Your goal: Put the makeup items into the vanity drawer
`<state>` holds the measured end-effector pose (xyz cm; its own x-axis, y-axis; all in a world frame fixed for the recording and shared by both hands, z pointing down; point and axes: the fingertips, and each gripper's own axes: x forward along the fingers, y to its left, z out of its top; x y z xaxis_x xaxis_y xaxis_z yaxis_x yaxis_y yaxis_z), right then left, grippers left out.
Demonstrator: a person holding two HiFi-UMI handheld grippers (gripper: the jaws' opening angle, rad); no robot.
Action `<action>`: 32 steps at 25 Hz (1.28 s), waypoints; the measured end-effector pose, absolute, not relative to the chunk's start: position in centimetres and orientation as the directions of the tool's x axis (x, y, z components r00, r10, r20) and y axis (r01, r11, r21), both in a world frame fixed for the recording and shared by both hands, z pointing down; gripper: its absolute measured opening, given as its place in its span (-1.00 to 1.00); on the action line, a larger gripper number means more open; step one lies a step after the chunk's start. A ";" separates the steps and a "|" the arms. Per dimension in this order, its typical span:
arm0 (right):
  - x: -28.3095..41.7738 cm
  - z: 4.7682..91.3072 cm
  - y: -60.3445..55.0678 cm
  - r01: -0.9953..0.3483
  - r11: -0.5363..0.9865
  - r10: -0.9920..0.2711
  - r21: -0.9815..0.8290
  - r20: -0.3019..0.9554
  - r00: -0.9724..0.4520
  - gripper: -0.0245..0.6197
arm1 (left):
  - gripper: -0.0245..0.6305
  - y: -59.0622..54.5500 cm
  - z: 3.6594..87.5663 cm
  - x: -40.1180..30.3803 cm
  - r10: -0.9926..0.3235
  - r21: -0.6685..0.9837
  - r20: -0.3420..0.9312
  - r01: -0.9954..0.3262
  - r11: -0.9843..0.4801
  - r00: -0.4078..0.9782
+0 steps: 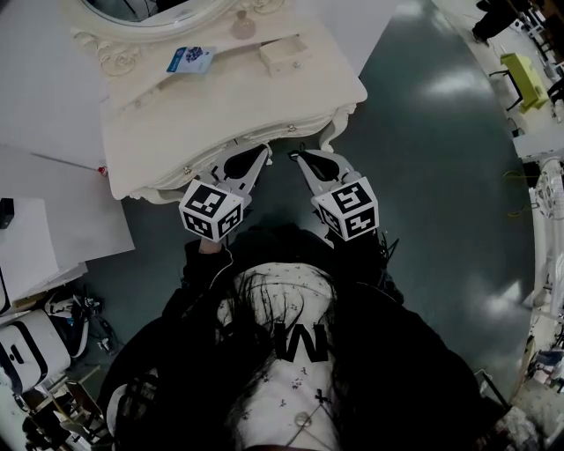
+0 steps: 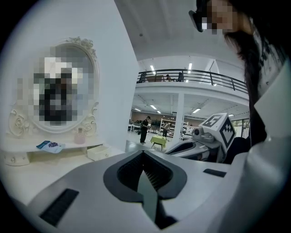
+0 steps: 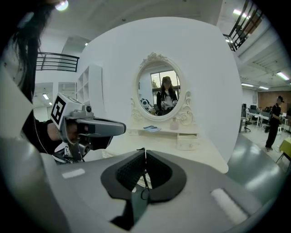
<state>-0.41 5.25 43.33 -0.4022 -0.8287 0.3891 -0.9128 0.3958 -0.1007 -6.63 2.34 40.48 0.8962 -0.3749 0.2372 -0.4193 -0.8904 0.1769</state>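
Observation:
A cream vanity table [image 1: 238, 106] with an oval mirror [image 3: 159, 88] stands in front of me. On its raised shelf lie a blue packet [image 1: 189, 58] and a pink bottle [image 1: 243, 25]. Beside them a small drawer [image 1: 284, 53] juts out from the shelf. The packet [image 3: 151, 128], bottle [image 3: 174, 124] and small drawer [image 3: 187, 141] also show in the right gripper view. My left gripper [image 1: 263, 151] and right gripper [image 1: 295, 155] hover side by side at the table's front edge. Both are shut with nothing in them, well short of the items.
White boards [image 1: 53, 211] lie on the dark floor to the left of the vanity. A yellow-green table [image 1: 524, 77] stands far right. A white wall panel rises behind the mirror. People stand far off in the hall [image 2: 144, 129].

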 end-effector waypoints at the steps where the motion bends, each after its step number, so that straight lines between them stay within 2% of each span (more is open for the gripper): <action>1: -0.1 43.5 5.4 -0.911 0.400 -0.826 -0.101 0.392 -0.406 -0.87 | -0.93 2.5 40.7 -6.4 -0.379 0.181 0.238 -0.424 -0.887 0.894; 18: 0.7 46.3 6.1 -0.883 0.434 -0.788 -0.176 0.402 -0.467 -0.87 | -0.93 4.2 43.2 -5.9 -0.401 0.189 0.325 -0.474 -0.860 0.856; 32: 5.8 47.3 -3.1 -0.909 0.370 -0.805 -0.191 0.422 -0.417 -0.87 | -0.93 -4.9 43.8 -0.9 -0.332 0.181 0.352 -0.411 -0.893 0.875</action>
